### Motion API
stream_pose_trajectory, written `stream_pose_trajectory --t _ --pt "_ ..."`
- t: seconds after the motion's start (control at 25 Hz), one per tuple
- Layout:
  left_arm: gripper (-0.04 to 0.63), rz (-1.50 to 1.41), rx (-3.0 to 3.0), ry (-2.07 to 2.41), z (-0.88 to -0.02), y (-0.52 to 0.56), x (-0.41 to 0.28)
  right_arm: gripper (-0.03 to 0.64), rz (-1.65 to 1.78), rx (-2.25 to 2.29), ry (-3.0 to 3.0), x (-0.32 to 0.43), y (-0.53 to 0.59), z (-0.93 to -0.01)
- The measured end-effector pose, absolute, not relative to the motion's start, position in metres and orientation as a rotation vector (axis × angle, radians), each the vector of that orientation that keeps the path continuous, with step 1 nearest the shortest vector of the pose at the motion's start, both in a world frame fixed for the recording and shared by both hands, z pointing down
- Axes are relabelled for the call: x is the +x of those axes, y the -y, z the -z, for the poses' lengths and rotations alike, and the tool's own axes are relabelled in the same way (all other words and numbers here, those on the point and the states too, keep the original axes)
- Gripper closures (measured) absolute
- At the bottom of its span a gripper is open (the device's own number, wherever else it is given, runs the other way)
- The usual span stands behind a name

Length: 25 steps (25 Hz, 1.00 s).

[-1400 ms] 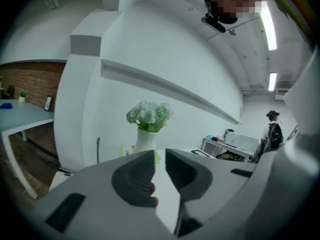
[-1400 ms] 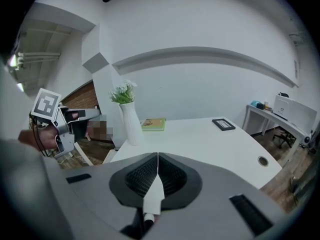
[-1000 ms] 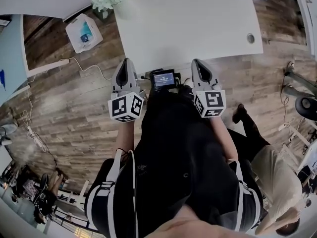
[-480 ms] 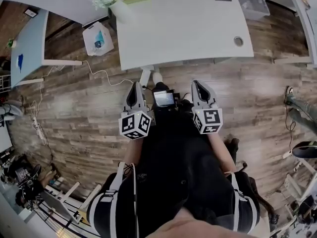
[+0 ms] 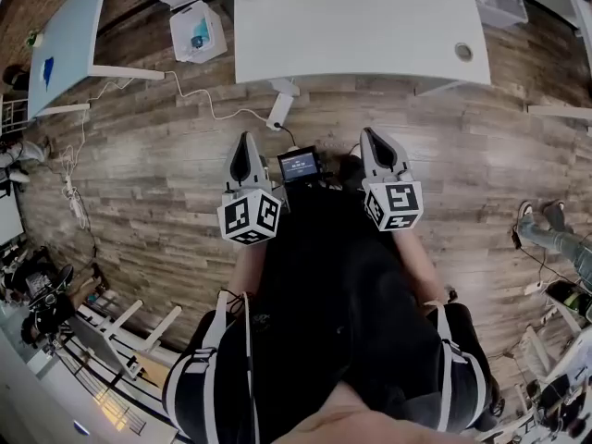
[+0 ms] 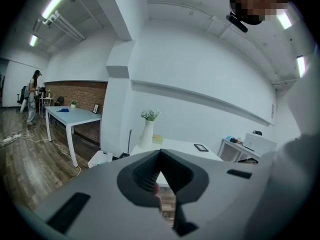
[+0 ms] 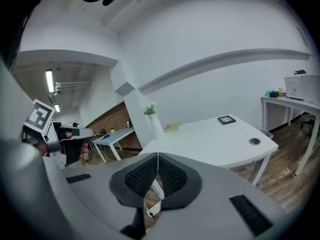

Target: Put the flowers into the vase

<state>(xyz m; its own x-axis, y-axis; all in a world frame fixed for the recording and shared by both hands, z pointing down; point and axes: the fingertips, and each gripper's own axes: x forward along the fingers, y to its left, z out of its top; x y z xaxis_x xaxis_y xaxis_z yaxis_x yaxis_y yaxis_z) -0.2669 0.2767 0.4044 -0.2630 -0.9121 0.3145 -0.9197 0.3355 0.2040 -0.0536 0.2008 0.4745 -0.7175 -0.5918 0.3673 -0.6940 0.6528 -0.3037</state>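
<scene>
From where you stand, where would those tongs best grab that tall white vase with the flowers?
Probably the slim neck of the tall white vase, just under the white flowers: it stands upright and widens downward. Come in level from the near side of the white table, a jaw either side. Left tongs and right tongs are shut, so open one first.

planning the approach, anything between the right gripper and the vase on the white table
Nothing visible does. Between the shut right gripper and the vase is open space over wood floor and white table top; the book sits beside the vase.
</scene>
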Motion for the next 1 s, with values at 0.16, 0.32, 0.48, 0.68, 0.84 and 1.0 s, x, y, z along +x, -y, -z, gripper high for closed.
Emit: stream_pose_trajectory --t 0.16,0.32,0.48,0.68,0.84,1.0 --pt "0.549 -0.034 1.619 2.218 -0.408 -0.300 -0.275 0.600 -0.650 1.017 2.631 -0.072 -0.218 -0.478" --pt "0.549 0.004 1.617 2.201 -0.412 -0.337 -0.306 0.600 -0.619 0.991 2.639 -0.110 -0.252 -0.473" --pt "0.549 -0.007 1.690 2.183 -0.409 -0.375 -0.346 0.600 -0.569 1.033 2.642 -0.154 -0.295 -0.461" --pt "0.549 0.008 1.917 2.058 -0.398 -0.420 -0.364 0.600 -0.454 1.150 2.638 -0.195 -0.366 -0.439" --pt "0.549 0.054 2.101 1.861 -0.394 -0.433 -0.346 0.600 -0.400 1.240 2.604 -0.209 -0.395 -0.426" --pt "0.549 0.044 2.194 1.758 -0.390 -0.447 -0.331 0.600 -0.358 1.293 2.602 -0.207 -0.417 -0.416"
